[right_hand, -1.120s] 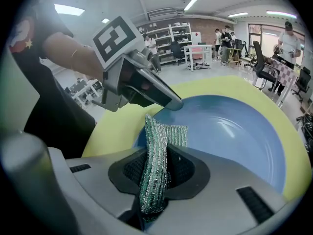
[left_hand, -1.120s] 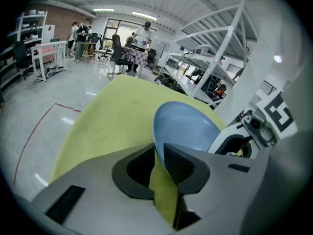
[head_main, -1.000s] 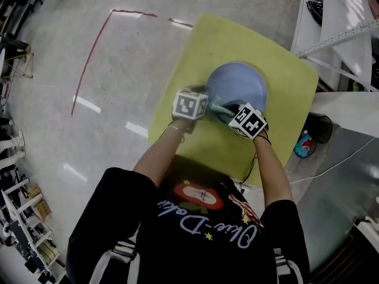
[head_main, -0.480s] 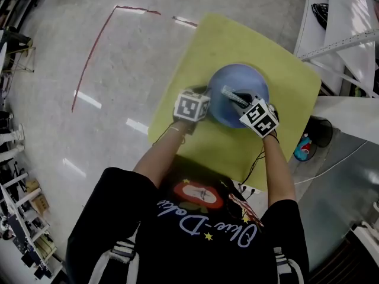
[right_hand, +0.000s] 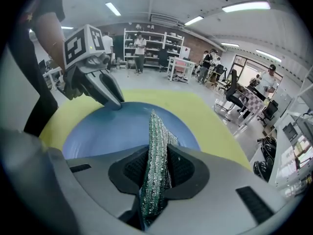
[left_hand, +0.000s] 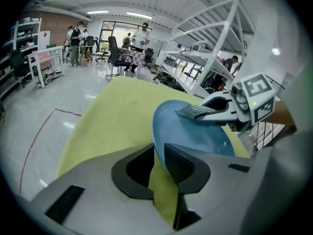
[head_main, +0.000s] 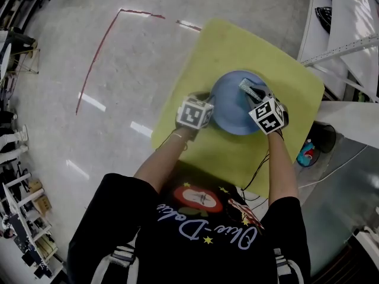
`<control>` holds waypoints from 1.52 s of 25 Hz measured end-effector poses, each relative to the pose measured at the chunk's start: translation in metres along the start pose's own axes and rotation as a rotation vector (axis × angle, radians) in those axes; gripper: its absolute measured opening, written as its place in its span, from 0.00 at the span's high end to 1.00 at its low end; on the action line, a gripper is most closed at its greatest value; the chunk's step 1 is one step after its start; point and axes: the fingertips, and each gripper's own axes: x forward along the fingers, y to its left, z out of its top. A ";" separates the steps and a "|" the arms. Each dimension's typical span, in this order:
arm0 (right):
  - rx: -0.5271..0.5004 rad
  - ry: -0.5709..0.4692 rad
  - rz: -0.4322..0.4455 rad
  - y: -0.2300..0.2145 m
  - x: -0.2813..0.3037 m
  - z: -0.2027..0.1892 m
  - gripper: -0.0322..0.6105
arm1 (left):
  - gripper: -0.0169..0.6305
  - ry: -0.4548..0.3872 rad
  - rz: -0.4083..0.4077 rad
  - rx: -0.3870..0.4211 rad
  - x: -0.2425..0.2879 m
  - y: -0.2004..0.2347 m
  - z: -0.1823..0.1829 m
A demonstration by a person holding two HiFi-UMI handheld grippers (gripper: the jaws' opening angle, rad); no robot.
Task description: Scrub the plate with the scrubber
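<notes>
Plate [head_main: 234, 110] rim between opening left claw [left_hand: 159, 152], right claw [right_hand: 157, 166] pinching scrubber [right_hand: 155, 131]

There was one blue plate [head_main: 231, 110], one silvery mesh scrubber [right_hand: 155, 146] and one yellow table [head_main: 237, 46]. One person in a black shirt [head_main: 195, 229] showed two bare forearms [head_main: 161, 160], and one red-and-blue object [head_main: 305, 152] lay on the floor [head_main: 118, 70]. Farther off in the hall stood perhaps five other people [right_hand: 140, 45], too small and distant to count with certainty.

Overhead; opposed gripper views across plate [head_main: 237, 102]
</notes>
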 end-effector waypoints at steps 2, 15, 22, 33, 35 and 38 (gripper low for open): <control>-0.007 0.006 0.013 0.004 0.003 -0.005 0.85 | 0.89 -0.002 -0.003 -0.001 0.002 -0.001 0.001; 0.029 0.070 0.144 0.048 0.005 -0.017 0.84 | 0.89 -0.012 0.003 0.018 0.002 0.000 0.000; 0.033 0.059 0.192 0.077 -0.001 -0.016 0.84 | 0.89 -0.014 0.001 0.021 0.002 -0.001 0.001; 0.015 0.042 0.300 0.123 -0.010 -0.014 0.84 | 0.89 -0.017 0.013 0.027 0.004 -0.001 0.001; 0.005 0.040 0.323 0.131 -0.013 -0.013 0.84 | 0.89 -0.015 0.016 0.026 0.003 0.000 0.000; -0.007 0.038 0.364 0.142 -0.015 -0.011 0.84 | 0.89 -0.019 0.016 0.024 0.003 0.001 0.000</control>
